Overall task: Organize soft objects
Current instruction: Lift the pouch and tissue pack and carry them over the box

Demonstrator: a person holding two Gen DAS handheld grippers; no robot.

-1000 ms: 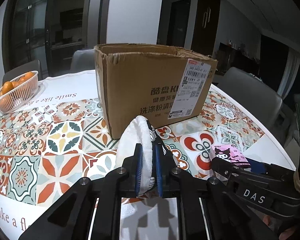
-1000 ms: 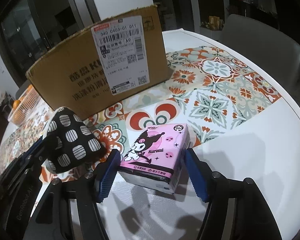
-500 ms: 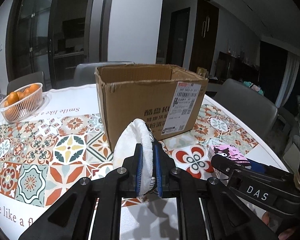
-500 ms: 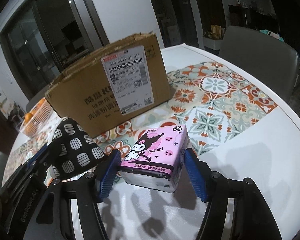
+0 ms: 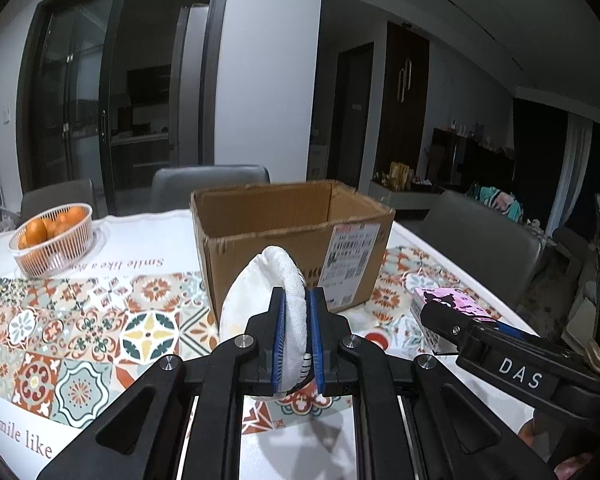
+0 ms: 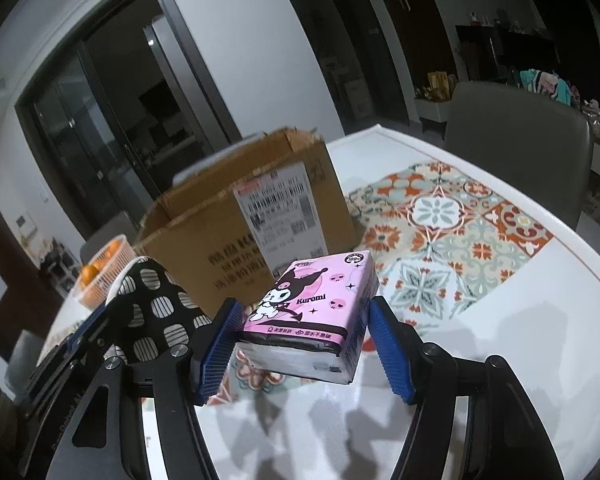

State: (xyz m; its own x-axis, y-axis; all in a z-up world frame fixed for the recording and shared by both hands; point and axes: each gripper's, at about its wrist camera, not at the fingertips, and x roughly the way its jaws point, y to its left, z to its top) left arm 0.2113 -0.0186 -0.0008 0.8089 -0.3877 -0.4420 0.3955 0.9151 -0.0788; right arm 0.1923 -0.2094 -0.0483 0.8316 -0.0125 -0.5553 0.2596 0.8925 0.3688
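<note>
Tabletop (image 5: 112, 240) now sits lower in both views – both grippers have lifted w/ their loads. Cardboard box (image 5: 288, 236) ahead, open top now visible, so drop-in looks next. Right gripper (image 6: 306, 344) holds pink tissue pack (image 6: 312, 312) mid-width; left gripper (image 5: 298, 344) pinched narrow on folded cloth (image 5: 268, 296).

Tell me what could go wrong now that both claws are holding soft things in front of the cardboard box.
1. The tissue pack sits tilted between the right claw pads; being soft, it might slip out.
2. The padded cloth in the left claw is pinched low, so its floppy top could snag the cardboard box rim.
3. The claws are side by side and may bump over the opening.
</note>
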